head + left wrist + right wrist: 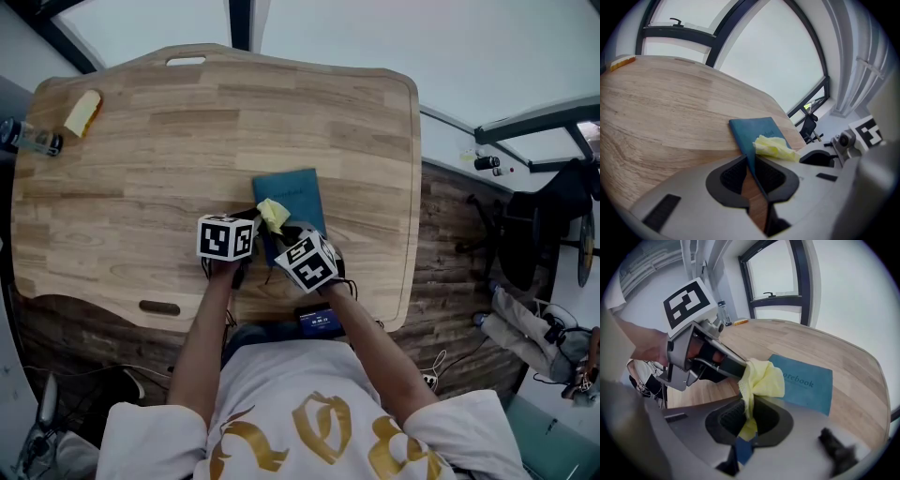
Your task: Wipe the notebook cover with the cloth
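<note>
The wooden table (141, 141) fills the head view, which alone takes in its whole outline. The blue notebook (295, 192) lies flat near the front edge, just ahead of both grippers. The marker cubes hide the jaws from above, so the grips can only be read from the gripper views.

The left gripper (751, 176) has its jaws closed on the notebook's near edge, with the thin blue cover running between the pads. The right gripper (749, 416) is clamped on the yellow cloth (764, 378), which bunches above the jaws and rests on the notebook's near corner, against the left gripper's tip. Lettering on the cover shows only in the right gripper view.

At the far left corner are a yellow block (82, 112) and a bottle (28, 139).
</note>
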Motion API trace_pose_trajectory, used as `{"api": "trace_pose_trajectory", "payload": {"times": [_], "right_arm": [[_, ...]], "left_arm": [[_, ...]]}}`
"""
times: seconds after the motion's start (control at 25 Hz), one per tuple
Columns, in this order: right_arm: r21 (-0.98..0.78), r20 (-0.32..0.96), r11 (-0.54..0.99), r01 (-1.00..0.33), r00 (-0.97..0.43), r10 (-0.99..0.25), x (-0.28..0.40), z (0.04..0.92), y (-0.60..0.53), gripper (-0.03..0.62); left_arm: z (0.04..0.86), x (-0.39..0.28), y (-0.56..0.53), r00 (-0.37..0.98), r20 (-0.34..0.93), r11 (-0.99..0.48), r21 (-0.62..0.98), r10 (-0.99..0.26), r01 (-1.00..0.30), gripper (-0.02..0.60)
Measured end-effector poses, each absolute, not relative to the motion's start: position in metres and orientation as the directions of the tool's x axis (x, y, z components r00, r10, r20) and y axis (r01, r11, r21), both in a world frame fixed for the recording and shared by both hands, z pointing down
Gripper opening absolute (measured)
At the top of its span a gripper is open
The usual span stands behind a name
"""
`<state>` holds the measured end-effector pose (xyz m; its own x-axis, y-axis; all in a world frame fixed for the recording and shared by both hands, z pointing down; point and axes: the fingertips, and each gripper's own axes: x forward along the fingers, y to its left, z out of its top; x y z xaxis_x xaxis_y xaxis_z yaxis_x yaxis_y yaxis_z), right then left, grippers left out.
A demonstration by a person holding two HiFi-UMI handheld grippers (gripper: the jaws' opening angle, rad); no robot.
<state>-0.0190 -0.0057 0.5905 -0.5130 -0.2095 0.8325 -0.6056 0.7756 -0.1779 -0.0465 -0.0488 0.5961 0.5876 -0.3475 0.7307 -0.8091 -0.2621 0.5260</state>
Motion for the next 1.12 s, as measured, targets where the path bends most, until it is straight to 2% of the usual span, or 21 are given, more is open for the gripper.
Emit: {"api": "trace_pose_trajectory", "payload": {"times": [0.64, 1.12], "right_arm": [[-0.218, 0.835, 0.781, -0.585, -0.526, -0.161, -0.010, 0.591, 0.026, 0.038], [-0.215, 0.838, 0.759, -0.614, -0.515, -0.180, 0.013, 0.595, 0.026, 0.038]], "left_arm": [[0.596, -0.047, -0.048, 0.589, 0.731, -0.262, 0.527, -0.346, -0.808, 0.063], [0.596, -0.047, -0.048, 0.591, 0.728, -0.262, 0.530, -0.346, -0.806, 0.062]]}}
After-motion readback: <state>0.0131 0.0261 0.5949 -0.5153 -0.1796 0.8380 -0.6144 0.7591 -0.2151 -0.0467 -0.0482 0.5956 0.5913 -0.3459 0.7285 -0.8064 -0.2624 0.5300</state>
